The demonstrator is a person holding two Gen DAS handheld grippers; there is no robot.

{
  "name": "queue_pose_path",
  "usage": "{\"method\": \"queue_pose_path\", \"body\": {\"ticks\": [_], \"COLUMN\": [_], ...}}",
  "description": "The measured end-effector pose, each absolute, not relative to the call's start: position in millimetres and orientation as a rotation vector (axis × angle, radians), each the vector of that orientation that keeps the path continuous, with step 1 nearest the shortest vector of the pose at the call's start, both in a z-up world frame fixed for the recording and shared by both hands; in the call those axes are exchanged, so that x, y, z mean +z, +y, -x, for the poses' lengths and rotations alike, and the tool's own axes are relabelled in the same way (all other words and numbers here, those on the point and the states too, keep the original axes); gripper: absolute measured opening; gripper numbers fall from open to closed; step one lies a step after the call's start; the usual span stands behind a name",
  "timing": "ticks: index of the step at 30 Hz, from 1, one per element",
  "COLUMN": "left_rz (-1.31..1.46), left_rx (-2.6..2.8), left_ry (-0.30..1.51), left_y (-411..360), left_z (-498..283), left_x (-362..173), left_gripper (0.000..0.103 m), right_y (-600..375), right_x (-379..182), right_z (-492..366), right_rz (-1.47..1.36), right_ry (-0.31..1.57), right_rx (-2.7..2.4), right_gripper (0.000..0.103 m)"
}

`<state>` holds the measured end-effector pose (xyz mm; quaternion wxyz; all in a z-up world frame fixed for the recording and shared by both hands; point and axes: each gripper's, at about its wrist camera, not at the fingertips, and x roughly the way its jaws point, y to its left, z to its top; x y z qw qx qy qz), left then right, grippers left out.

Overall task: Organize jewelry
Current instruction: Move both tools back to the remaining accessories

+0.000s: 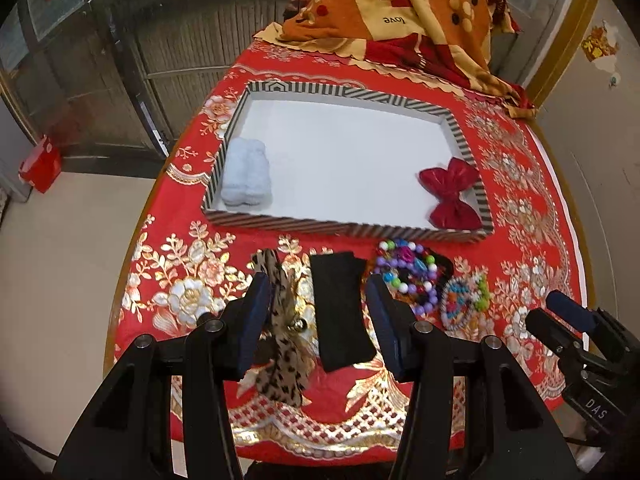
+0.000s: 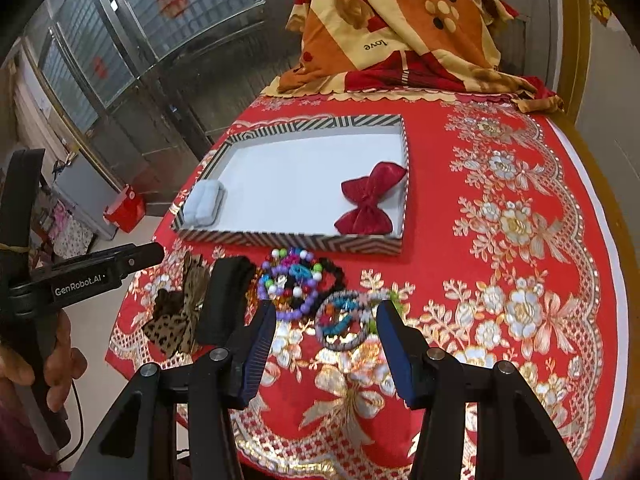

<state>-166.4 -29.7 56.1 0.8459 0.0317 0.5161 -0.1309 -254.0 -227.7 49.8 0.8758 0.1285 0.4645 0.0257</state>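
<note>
A striped-rim tray point(image 1: 348, 94) point(image 2: 288, 240) holds a pale blue fluffy scrunchie point(image 1: 246, 178) point(image 2: 204, 202) at its left and a red bow point(image 1: 454, 192) point(image 2: 370, 198) at its right. In front of it lie a leopard-print bow point(image 1: 282, 336) point(image 2: 178, 316), a black headband point(image 1: 340, 312) point(image 2: 224, 300), bead bracelets point(image 1: 408, 276) point(image 2: 296, 284) and a coiled multicolour bracelet point(image 1: 464, 300) point(image 2: 346, 320). My left gripper point(image 1: 316, 324) is open and empty above the leopard bow and black headband. My right gripper point(image 2: 326, 346) is open and empty over the coiled bracelet.
A red floral tablecloth point(image 2: 500, 240) covers the round table. A folded orange and red blanket point(image 1: 400, 12) point(image 2: 400, 28) lies at the far end. A red box point(image 1: 40, 164) sits on the floor at left by glass doors.
</note>
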Motion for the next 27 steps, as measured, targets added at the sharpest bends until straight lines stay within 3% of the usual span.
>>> {"method": "queue_pose_path", "body": {"ticks": [27], "left_rz": [-0.054], "left_rx": [-0.239], "left_ry": [1.157], "left_y": [-20], "left_z": [178], "left_x": [40], "left_gripper": [0.049], "right_y": [-226], "right_x": [28], "right_z": [253], "right_rz": [-0.283], "right_ry": [1.009], "right_rx": [0.084], "right_gripper": [0.050]}}
